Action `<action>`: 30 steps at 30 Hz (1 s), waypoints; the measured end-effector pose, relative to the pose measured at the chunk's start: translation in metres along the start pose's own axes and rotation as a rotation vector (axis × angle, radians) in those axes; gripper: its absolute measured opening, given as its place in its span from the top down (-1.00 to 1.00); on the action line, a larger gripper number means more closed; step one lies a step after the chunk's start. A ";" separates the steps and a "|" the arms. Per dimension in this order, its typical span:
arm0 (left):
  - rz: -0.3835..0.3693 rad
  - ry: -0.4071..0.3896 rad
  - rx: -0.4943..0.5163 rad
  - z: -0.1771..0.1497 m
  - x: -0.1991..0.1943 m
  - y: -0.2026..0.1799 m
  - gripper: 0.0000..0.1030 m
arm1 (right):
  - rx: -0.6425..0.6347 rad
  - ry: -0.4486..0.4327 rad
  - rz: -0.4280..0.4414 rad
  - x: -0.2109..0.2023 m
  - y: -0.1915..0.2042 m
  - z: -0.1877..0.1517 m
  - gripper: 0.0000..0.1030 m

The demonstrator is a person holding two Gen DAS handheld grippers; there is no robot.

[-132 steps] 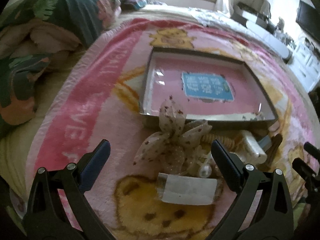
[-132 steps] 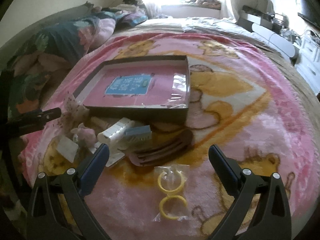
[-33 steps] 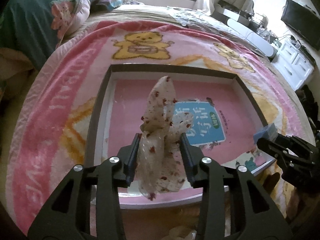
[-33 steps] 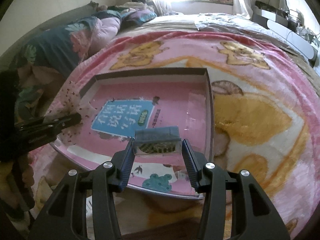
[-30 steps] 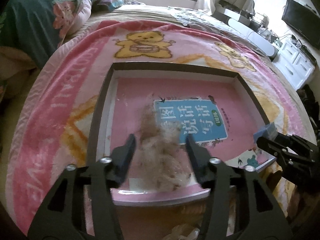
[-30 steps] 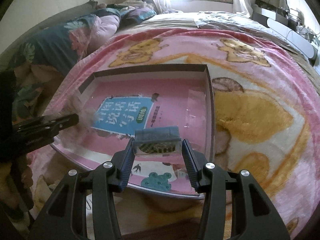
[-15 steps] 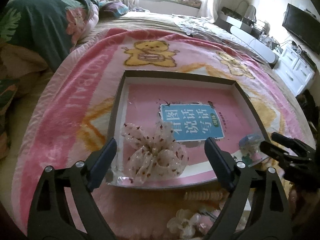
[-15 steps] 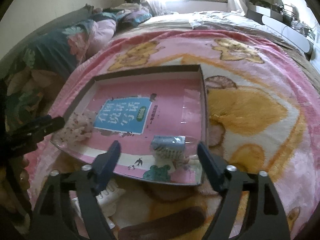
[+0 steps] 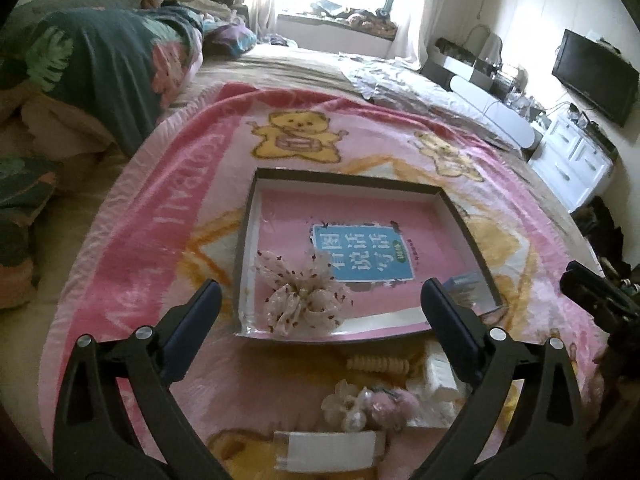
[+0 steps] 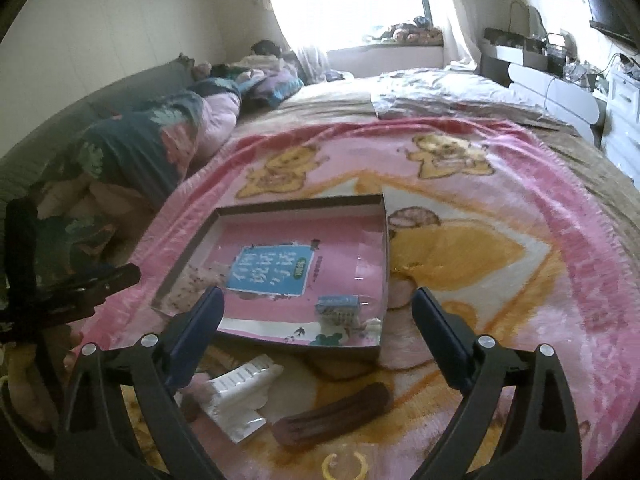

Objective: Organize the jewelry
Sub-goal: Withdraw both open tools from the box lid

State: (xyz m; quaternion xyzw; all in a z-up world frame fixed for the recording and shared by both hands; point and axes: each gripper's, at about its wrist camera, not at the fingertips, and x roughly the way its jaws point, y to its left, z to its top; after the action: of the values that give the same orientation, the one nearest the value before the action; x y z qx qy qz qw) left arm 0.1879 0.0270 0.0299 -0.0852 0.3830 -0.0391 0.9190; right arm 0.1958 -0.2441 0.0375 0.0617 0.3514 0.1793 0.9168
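Both tools hang over the near edge of the bed, jaws spread wide and holding nothing: the left hand-held gripper [image 9: 320, 312] and the right hand-held gripper [image 10: 316, 316]. Below them on the pink blanket [image 9: 132, 264] lie a white packet [image 10: 240, 388], a brown hair clip [image 10: 336, 412], a yellow ring [image 10: 344, 466] and a pale flower ornament [image 9: 360, 404]. Farther in sits the shallow box [image 9: 352, 178]. Inside it the dotted fabric bow [image 9: 304, 300] rests at its near left corner, and the small blue packet [image 10: 338, 308] lies near its near right corner.
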 end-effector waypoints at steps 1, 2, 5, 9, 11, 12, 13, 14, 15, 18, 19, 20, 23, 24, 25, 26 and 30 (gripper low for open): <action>0.000 -0.006 0.000 0.000 -0.005 0.001 -0.81 | -0.002 -0.009 0.002 -0.007 0.002 0.000 -0.83; -0.001 -0.014 0.000 -0.001 -0.010 0.001 -0.81 | -0.004 -0.017 0.003 -0.013 0.003 0.001 -0.83; -0.006 -0.031 -0.001 -0.002 -0.023 0.002 -0.82 | -0.011 -0.039 0.006 -0.029 0.008 0.001 -0.83; -0.014 -0.048 0.000 -0.005 -0.039 0.003 -0.82 | -0.019 -0.053 0.010 -0.044 0.014 -0.001 -0.83; -0.019 -0.056 0.004 -0.007 -0.046 0.002 -0.82 | -0.024 -0.060 0.010 -0.052 0.017 -0.003 -0.83; -0.019 -0.060 0.009 -0.008 -0.050 0.002 -0.82 | -0.027 -0.063 0.010 -0.055 0.019 -0.004 -0.83; -0.019 -0.063 0.012 -0.010 -0.053 0.001 -0.82 | -0.031 -0.063 0.010 -0.057 0.021 -0.006 -0.83; -0.019 -0.064 0.015 -0.012 -0.056 0.001 -0.82 | -0.036 -0.062 0.010 -0.060 0.023 -0.007 -0.83; -0.020 -0.066 0.016 -0.013 -0.059 0.001 -0.82 | -0.041 -0.061 0.009 -0.061 0.024 -0.009 -0.83; -0.022 -0.071 0.024 -0.020 -0.068 -0.001 -0.82 | -0.055 -0.056 0.009 -0.067 0.030 -0.015 -0.83; -0.024 -0.071 0.026 -0.023 -0.070 -0.001 -0.82 | -0.058 -0.053 0.010 -0.069 0.032 -0.017 -0.83; -0.025 -0.069 0.031 -0.025 -0.072 -0.001 -0.82 | -0.059 -0.051 0.010 -0.070 0.033 -0.019 -0.83; -0.023 -0.062 0.043 -0.036 -0.075 -0.003 -0.82 | -0.068 -0.038 0.014 -0.073 0.038 -0.026 -0.83; -0.024 -0.058 0.045 -0.039 -0.076 -0.003 -0.82 | -0.072 -0.033 0.013 -0.073 0.039 -0.029 -0.83; -0.025 -0.053 0.047 -0.042 -0.076 -0.004 -0.82 | -0.074 -0.026 0.014 -0.073 0.040 -0.032 -0.83; -0.025 -0.049 0.049 -0.045 -0.077 -0.004 -0.82 | -0.076 -0.022 0.016 -0.073 0.042 -0.034 -0.83; -0.024 -0.032 0.058 -0.059 -0.078 -0.004 -0.82 | -0.088 0.001 0.017 -0.071 0.046 -0.045 -0.83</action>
State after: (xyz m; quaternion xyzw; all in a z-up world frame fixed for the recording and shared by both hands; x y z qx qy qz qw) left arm 0.0917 0.0259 0.0443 -0.0638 0.3661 -0.0597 0.9265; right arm 0.1037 -0.2287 0.0592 0.0240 0.3432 0.2027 0.9168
